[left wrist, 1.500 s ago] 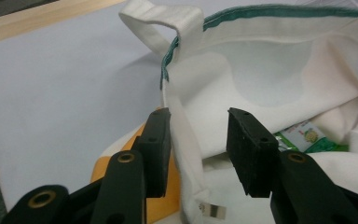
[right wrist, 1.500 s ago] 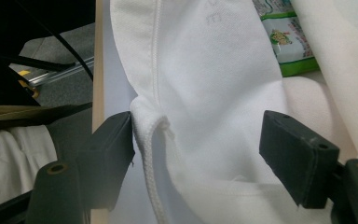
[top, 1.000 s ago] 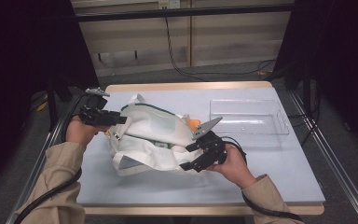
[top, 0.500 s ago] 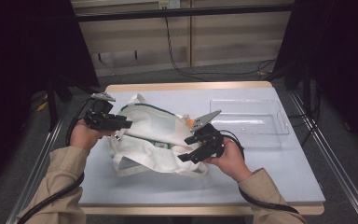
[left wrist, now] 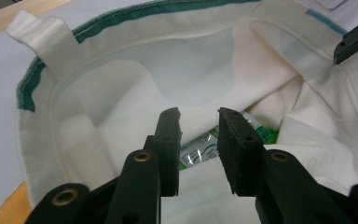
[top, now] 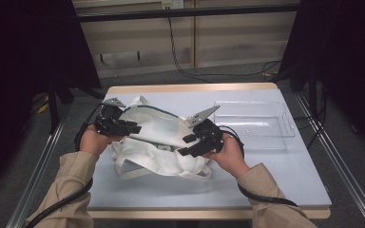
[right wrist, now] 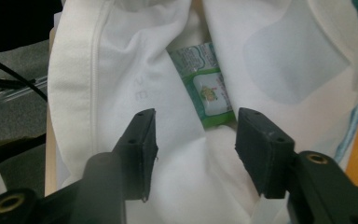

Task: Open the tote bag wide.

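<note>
The left gripper (top: 123, 127) rests on the left edge of the white cloth bag (top: 159, 128) on the bench (top: 275, 166), jaws slightly apart, empty. A green packet (right wrist: 205, 88) lies inside. The right gripper (top: 192, 142), wide open, hovers over the bag's right side.

— Where do we have our forearms?
— Both come in from below, sleeves bent inward, each hand wrapped around its hand-held gripper.
— And the left hand-held gripper (top: 123, 127)?
— We hold it at our left side, pointing to our right; its jaws stand a little apart with a narrow gap.
— The right hand-held gripper (top: 188, 145)?
— We angle it back toward the left one, jaws spread wide, gripping nothing.
</note>
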### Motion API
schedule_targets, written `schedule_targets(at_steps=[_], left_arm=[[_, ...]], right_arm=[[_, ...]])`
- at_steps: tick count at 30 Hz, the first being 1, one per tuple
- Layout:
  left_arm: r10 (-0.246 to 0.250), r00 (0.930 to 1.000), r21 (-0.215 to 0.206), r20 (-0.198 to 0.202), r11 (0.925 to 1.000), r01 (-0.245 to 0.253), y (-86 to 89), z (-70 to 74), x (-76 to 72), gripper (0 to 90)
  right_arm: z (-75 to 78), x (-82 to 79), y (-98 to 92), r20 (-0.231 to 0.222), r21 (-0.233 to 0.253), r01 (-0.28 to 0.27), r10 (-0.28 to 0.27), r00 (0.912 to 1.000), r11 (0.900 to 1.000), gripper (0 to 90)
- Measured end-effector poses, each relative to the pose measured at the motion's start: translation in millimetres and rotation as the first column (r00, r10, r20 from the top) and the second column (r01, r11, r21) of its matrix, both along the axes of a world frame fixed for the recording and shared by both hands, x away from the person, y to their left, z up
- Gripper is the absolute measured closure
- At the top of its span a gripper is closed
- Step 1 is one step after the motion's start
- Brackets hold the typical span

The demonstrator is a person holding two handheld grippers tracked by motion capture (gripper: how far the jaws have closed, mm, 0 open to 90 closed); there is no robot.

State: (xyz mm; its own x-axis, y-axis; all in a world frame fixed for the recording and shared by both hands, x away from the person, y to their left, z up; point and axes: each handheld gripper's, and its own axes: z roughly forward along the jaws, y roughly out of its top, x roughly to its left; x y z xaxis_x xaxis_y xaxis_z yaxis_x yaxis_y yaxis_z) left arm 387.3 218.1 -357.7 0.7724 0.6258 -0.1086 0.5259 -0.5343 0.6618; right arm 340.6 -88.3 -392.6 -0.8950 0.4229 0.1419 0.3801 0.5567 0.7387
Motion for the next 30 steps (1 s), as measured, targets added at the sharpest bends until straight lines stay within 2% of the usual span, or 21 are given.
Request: schedule_targets(at_steps=[1, 11, 13, 15, 18, 19, 22, 23, 27, 30], left_arm=[[-0.005, 1.0, -0.001, -0.005, 1.0, 0.005, -1.2, -1.7, -0.2, 71.7], [-0.028, 0.9996, -0.002, -0.011, 0.9996, 0.028, -12.0, -14.7, -5.3, 75.8], [-0.037, 0.9992, 0.003, -0.013, 0.9993, 0.037, -11.8, -17.0, -4.5, 76.1], [-0.052, 0.9984, 0.003, -0.021, 0.9986, 0.052, -11.8, -18.4, -2.7, 77.3], [-0.068, 0.9974, -0.002, -0.024, 0.9977, 0.068, -13.2, -20.5, -1.4, 78.6], [-0.073, 0.9971, -0.001, -0.024, 0.9973, 0.073, -14.2, -21.4, -1.6, 78.9], [-0.08, 0.9966, -0.002, -0.023, 0.9968, 0.08, -16.9, -24.9, -2.3, 79.8], [-0.094, 0.9952, 0.01, -0.028, 0.9955, 0.094, -17.5, -26.3, -2.2, 80.4], [-0.085, 0.9962, 0.0, -0.023, 0.9964, 0.085, -21.2, -27.9, -4.2, 81.0], [-0.1, 0.9947, 0.003, -0.023, 0.995, 0.1, -23.0, -27.3, -3.8, 81.9]], right_arm=[[0.6, 1.5, 1.3, 0.006, 0.003, 0.017, -0.017, 0.9998, 1.0, 54.8], [6.7, 7.4, 3.9, 0.021, -0.007, 0.021, -0.021, 0.9996, 1.0, 61.2], [8.2, 8.9, 2.4, 0.023, -0.006, 0.029, -0.029, 0.9993, 1.0, 58.6], [12.3, 11.6, -2.0, 0.023, 0.0, 0.059, -0.059, 0.998, 0.998, 52.8], [16.9, 14.8, -8.0, 0.024, 0.005, 0.081, -0.082, 0.9964, 0.997, 50.3], [19.5, 15.9, -11.4, 0.04, -0.012, 0.097, -0.097, 0.9945, 0.995, 48.1], [20.6, 17.6, -15.6, 0.035, 0.0, 0.119, -0.119, 0.9923, 0.993, 47.2], [20.6, 17.6, -16.0, 0.037, -0.005, 0.126, -0.126, 0.9914, 0.992, 47.0], [21.3, 17.0, -16.9, 0.042, -0.001, 0.129, -0.129, 0.9908, 0.992, 46.1], [23.3, 15.2, -16.8, 0.044, -0.004, 0.13, -0.13, 0.9905, 0.991, 45.9]])
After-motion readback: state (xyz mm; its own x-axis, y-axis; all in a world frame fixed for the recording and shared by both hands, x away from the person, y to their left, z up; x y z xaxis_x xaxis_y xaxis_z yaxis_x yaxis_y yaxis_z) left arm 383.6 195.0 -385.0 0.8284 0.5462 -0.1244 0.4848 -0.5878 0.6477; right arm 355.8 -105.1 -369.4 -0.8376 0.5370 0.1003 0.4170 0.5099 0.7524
